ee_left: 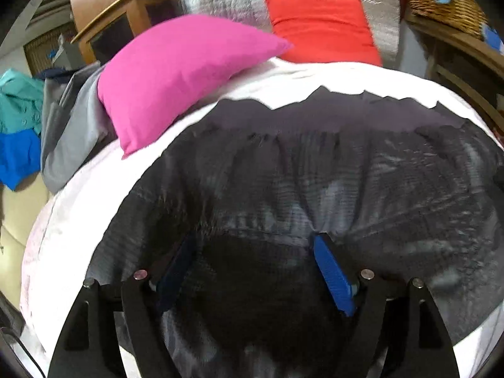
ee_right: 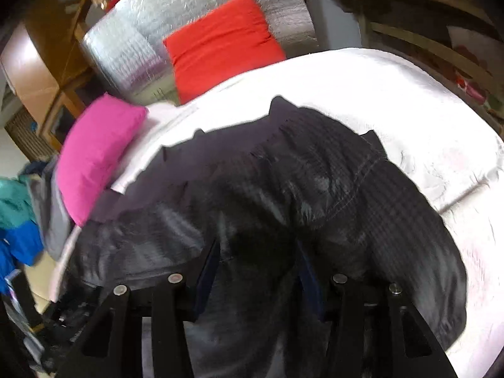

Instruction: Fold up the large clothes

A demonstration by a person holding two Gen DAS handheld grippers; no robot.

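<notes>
Dark jacket (ee_left: 315, 173) lies spread on white bedcover (ee_left: 315, 78), long axis across the bed, elastic hem toward the pillows. Left gripper (ee_left: 252, 245) and right gripper (ee_right: 256, 249): jaws wide apart, fabric lying between them.

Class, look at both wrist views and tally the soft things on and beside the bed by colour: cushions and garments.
Pink cushion: 1
Red cushion: 1
Black garment spread on the white bed: 1
Grey garment: 1
Teal garment: 1
Blue garment: 1
Total: 6
</notes>
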